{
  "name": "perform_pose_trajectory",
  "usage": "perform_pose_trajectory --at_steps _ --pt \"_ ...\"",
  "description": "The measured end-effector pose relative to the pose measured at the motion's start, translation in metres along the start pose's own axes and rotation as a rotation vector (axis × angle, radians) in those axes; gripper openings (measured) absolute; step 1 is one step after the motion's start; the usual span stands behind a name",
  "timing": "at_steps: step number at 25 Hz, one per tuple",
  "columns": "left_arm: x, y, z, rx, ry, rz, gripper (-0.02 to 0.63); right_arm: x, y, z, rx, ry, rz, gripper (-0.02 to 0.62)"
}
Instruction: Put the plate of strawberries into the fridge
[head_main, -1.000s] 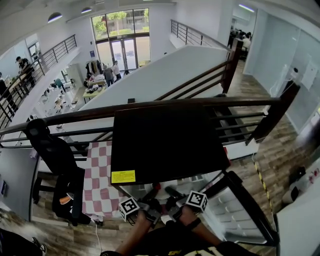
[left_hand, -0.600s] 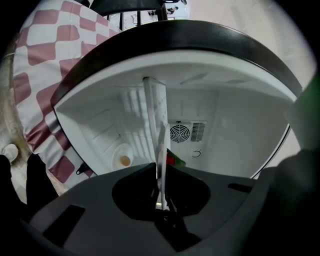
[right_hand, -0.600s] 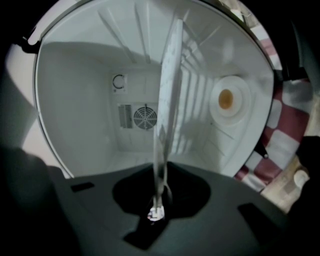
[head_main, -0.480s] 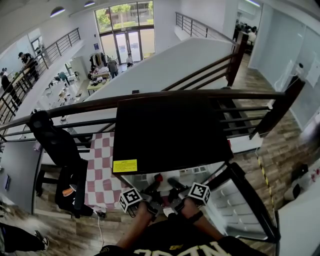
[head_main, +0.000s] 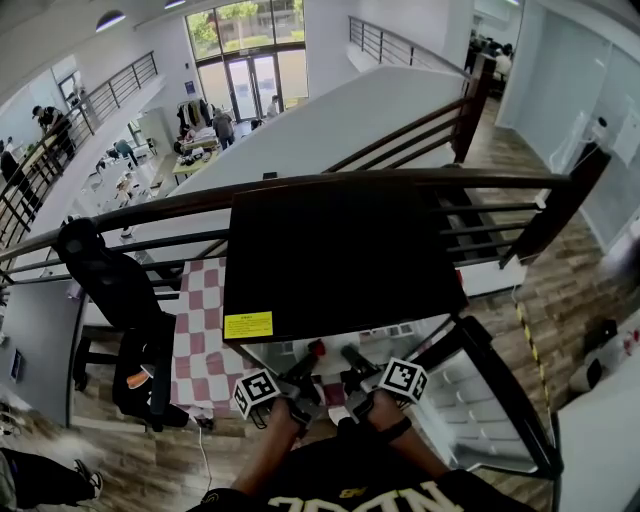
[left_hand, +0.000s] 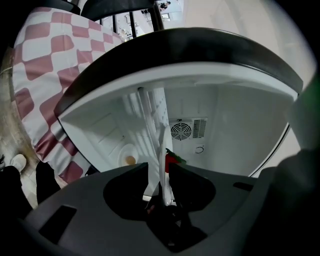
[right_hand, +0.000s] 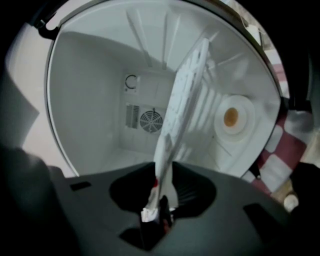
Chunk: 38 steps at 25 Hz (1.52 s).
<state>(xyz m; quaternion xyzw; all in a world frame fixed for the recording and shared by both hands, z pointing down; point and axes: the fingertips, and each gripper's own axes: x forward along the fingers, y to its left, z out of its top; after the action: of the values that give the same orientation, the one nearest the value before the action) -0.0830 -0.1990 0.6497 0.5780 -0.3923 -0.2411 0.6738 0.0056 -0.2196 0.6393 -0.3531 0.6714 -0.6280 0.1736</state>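
The black fridge top bears a yellow label, print illegible.

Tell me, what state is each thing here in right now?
Fridge: open.
Plate: in the fridge opening, rim between both tools' jaws.
Strawberry: lying on the plate.
Left tool: jaws have just been opening, plate rim between them.
Right tool: jaws have just been opening, plate rim between them.

Black top with pale lettering, black band on the right wrist. Dark left tongs and right tongs, each bearing a white, black-patterned marker cube.
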Motion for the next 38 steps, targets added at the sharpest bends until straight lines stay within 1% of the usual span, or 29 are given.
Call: perform_pose_trajectory --at_steps 4,9,13,17,18,20,21,22,24,25,27,31,33,35,38 --pt "-0.001 0.0 -0.003 0.055 0.033 0.017 0.143 -0.006 0.001 0.004 -0.048 -0.01 -0.005 0.127" --pt "-0.008 0.002 -0.003 0.153 0.051 0.035 0.166 -0.014 -0.001 0.004 -0.045 -0.043 0.002 0.133" --pt "-0.018 0.004 -0.008 0.175 0.065 0.035 0.172 -0.026 -0.004 0.001 -0.062 -0.076 -0.017 0.133" --pt "-0.026 0.0 -0.011 0.223 0.059 0.025 0.172 -0.033 0.0 0.003 -0.081 -0.127 0.051 0.133" --pt "-0.027 -0.002 -0.011 0.242 0.053 0.015 0.172 -0.036 0.001 0.002 -0.092 -0.135 0.051 0.133" --pt "-0.031 -0.01 -0.01 0.295 0.029 -0.021 0.17 -0.042 0.005 -0.002 -0.12 -0.141 0.014 0.133" --pt "-0.033 -0.015 -0.009 0.328 0.016 -0.039 0.17 -0.045 0.007 -0.005 -0.151 -0.141 -0.001 0.133" --pt "-0.034 -0.018 -0.009 0.363 0.006 -0.052 0.17 -0.045 0.011 -0.006 -0.208 -0.139 -0.002 0.133" --pt "-0.038 -0.022 -0.01 0.44 -0.009 -0.061 0.17 -0.046 0.017 -0.009 -0.362 -0.133 -0.005 0.133" --pt "-0.04 -0.023 -0.011 0.485 -0.015 -0.059 0.17 -0.047 0.018 -0.01 -0.433 -0.131 -0.023 0.133" --pt "-0.044 -0.022 -0.012 0.602 -0.025 -0.043 0.17 -0.049 0.021 -0.011 -0.558 -0.133 -0.072 0.133" --pt "-0.046 -0.024 -0.015 0.88 -0.055 0.002 0.17 -0.049 0.029 -0.015 -0.742 -0.127 -0.115 0.133" --pt "-0.046 -0.026 -0.017 0.984 -0.069 0.021 0.17 -0.049 0.031 -0.018 -0.852 -0.116 -0.154 0.133" --pt "-0.045 -0.026 -0.019 1.047 -0.075 0.037 0.17 -0.049 0.033 -0.021 -0.972 -0.101 -0.199 0.133" --pt "-0.043 -0.026 -0.02 1.105 -0.076 0.06 0.169 -0.048 0.035 -0.028 -1.107 -0.078 -0.239 0.133"
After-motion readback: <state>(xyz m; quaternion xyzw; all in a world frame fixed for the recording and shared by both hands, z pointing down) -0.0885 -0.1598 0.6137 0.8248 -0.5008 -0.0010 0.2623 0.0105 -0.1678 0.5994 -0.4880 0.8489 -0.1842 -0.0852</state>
